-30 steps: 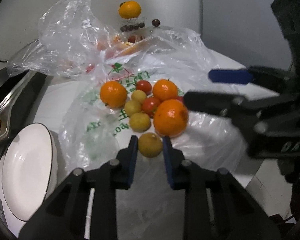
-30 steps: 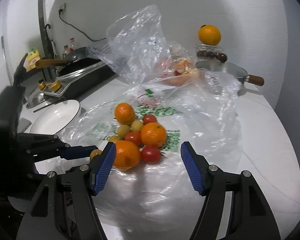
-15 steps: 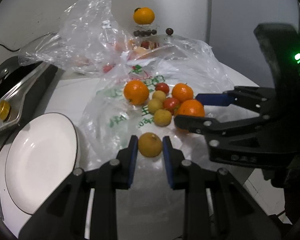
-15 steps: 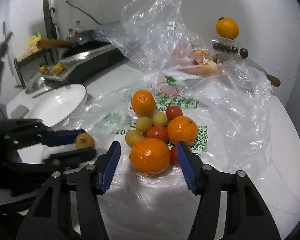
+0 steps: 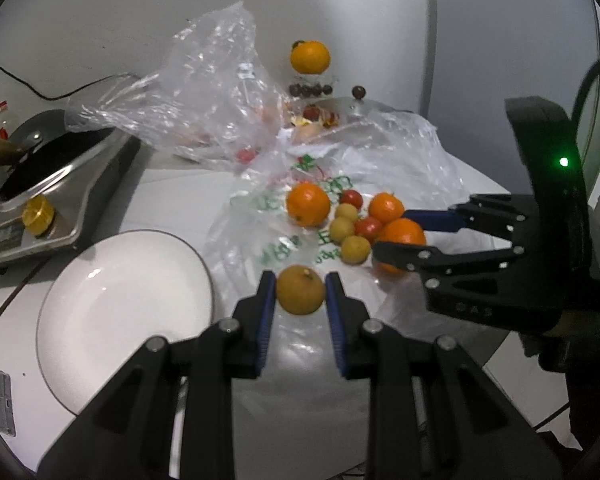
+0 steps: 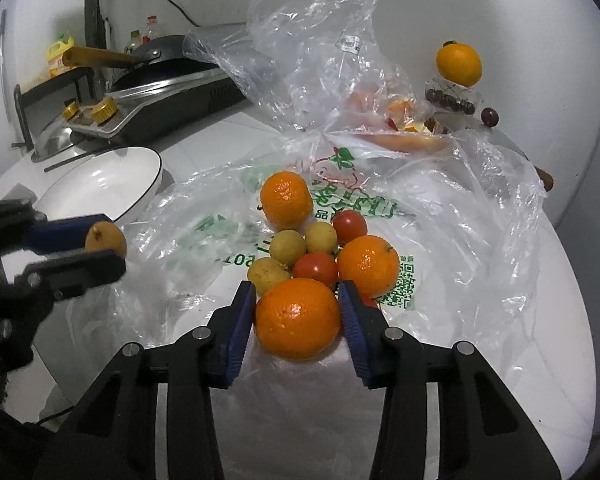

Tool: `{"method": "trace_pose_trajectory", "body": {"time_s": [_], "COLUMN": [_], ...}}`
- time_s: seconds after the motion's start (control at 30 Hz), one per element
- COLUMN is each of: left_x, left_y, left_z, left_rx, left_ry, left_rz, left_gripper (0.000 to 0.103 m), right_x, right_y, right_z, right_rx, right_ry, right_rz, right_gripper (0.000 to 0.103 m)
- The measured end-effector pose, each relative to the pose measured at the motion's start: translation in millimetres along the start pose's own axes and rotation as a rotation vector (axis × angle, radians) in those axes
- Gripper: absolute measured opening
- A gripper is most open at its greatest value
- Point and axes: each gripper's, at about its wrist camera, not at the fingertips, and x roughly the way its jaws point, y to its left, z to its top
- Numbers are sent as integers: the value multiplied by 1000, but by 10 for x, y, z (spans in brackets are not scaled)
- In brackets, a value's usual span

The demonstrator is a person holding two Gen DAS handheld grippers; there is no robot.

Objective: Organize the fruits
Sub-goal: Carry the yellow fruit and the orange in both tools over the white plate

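My left gripper (image 5: 300, 295) is shut on a small yellow-brown fruit (image 5: 300, 289) and holds it above the plastic bag, right of the white plate (image 5: 112, 308); the fruit also shows in the right wrist view (image 6: 105, 239). My right gripper (image 6: 298, 312) has closed on a large orange (image 6: 298, 318) at the near edge of the fruit pile. The pile holds two more oranges (image 6: 286, 199), small yellow fruits (image 6: 287, 247) and red tomatoes (image 6: 315, 268), all on a flattened printed plastic bag (image 6: 228, 256).
A stove with a black pan (image 5: 48, 168) stands at the left. A crumpled clear bag (image 6: 312, 60) with fruit scraps lies behind the pile. An orange (image 6: 459, 63) sits on a clear box of dark fruits by the wall. A lidded pan (image 5: 352, 106) is at the back.
My left gripper has lifted the small yellow-brown fruit back from the pile toward the plate. My right gripper moved in and closed its fingers onto the large orange.
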Motion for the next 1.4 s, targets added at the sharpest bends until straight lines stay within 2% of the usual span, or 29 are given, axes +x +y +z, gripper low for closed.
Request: {"method": "trace_pose_trajectory", "body": {"time_s": [0.27,0.5,1.03,1.4], "left_x": [-141,-245,-328,-241], "left_y": [235,480,1168,1515], "left_z": [3,-40,-190,-318], "left_rx": [-27,-41,-92,-107], "left_ry": [-37,-54,-50,-27], "left_rz": [22,64,195,255], "left_gripper": [26,26,26,26], "right_x": [-202,-206,77,392], "right_y": [122,365,990,1349], "right_z": [166,343,741,946], "right_rx": [-3,-33,-110,-141], "right_ry": [-43,-67,-82,-64], "right_rz": [18,50,149,201], "right_gripper": [45,45,45,45]}}
